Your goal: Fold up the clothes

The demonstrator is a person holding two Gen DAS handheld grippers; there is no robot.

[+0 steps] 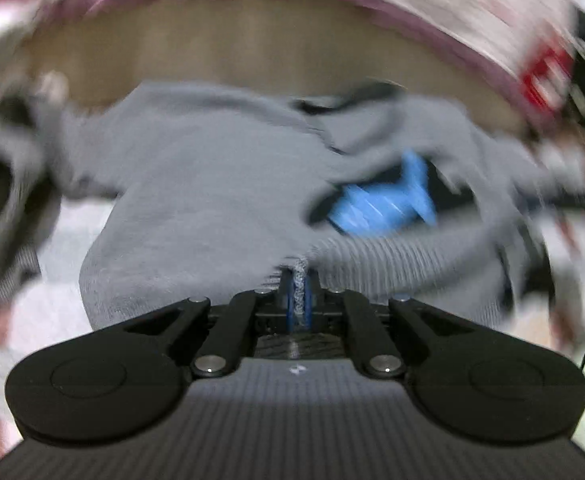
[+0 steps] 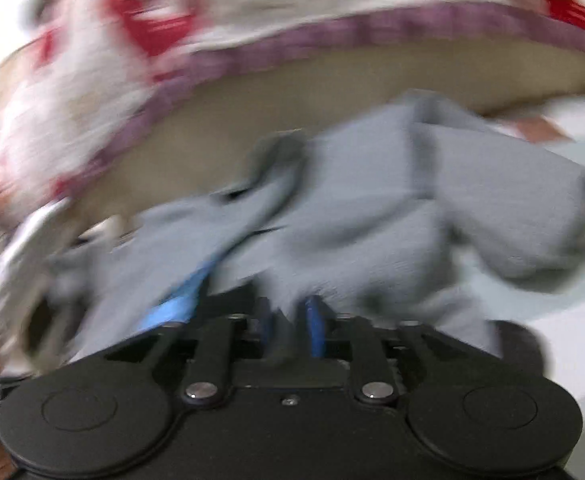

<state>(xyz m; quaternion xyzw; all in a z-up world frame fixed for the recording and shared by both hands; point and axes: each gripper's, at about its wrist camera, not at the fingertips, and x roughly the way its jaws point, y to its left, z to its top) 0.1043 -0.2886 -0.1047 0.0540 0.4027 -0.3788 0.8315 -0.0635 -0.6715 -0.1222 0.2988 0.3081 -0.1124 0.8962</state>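
Both of my wrist views are smeared with motion blur, so I can read only the coarse layout. On my left wrist view, the left gripper [image 1: 299, 296] has its jaws pressed together on a ribbed edge of the grey sweater [image 1: 212, 184]; a thin strip of knit runs down between the blue pads [image 1: 290, 300]. The sweater hangs away from that gripper in a broad sheet, with a ribbed band running off to the right. Further along that band, part of the right gripper [image 1: 384, 204] shows as a blue shape half wrapped in grey cloth. On my right wrist view, the right gripper [image 2: 292, 320] sits buried in the same sweater [image 2: 432, 200], bunched fabric spilling over both jaws; the blue pads [image 2: 315, 330] stand a little apart with cloth packed between them, so I read them as clamped on the garment. A pale blue streak [image 2: 184, 300] at the lower left of that view is too blurred for me to name. Beyond the sweater there is a tan surface [image 2: 292, 96], and past it a cloth patterned in white and red with a purple border [image 2: 252, 46]. The same patterned cloth [image 1: 432, 24] arcs across the top of the left view.
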